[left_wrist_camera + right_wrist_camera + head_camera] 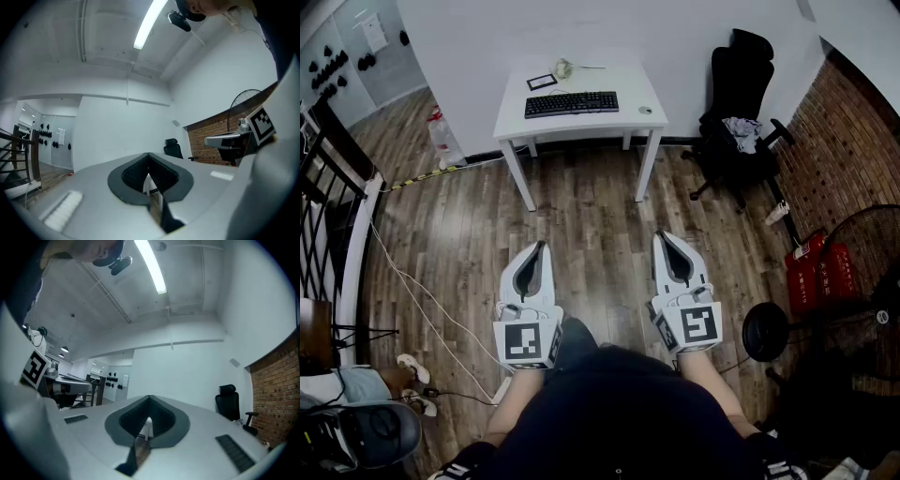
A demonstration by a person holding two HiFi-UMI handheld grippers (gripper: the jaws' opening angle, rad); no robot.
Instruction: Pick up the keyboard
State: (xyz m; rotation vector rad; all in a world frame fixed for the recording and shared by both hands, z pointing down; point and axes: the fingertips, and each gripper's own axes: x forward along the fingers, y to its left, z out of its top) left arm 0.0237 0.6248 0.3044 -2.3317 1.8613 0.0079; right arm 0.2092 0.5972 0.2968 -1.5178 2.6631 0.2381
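The left gripper's (pixel 149 155) jaws were together with nothing between them, the dark pads meeting at the tip. The right gripper's (pixel 149 398) jaws were likewise closed and empty. Both grippers were held side by side, near each other, out in front of the person's body, over the wood floor (pixel 591 211), pointing about level toward the far wall.

The keyboard (pixel 572 103) lay well apart from both sets of jaws, far ahead of them, flat on a white table (pixel 630 86) that stood against the white wall. In the head view it sat ahead of the left gripper and of the gap between the two grippers, with the right gripper aimed more toward the table's right end. It lay lengthwise along the table, near the front edge and left of the middle. Neither gripper touched it or the table.

Behind the keyboard lay a small dark-framed thing (pixel 541 82), and to its right, apart from it, a mouse (pixel 646 110).

To the right of the table stood a black chair (pixel 736 103) with some cloth on its seat. Further right ran a brick wall (pixel 853 141), with red canisters (pixel 811 272) and a fan (pixel 862 272) near it. On the left, a white cable (pixel 422 309) trailed across the floor beside a dark railing (pixel 328 216).
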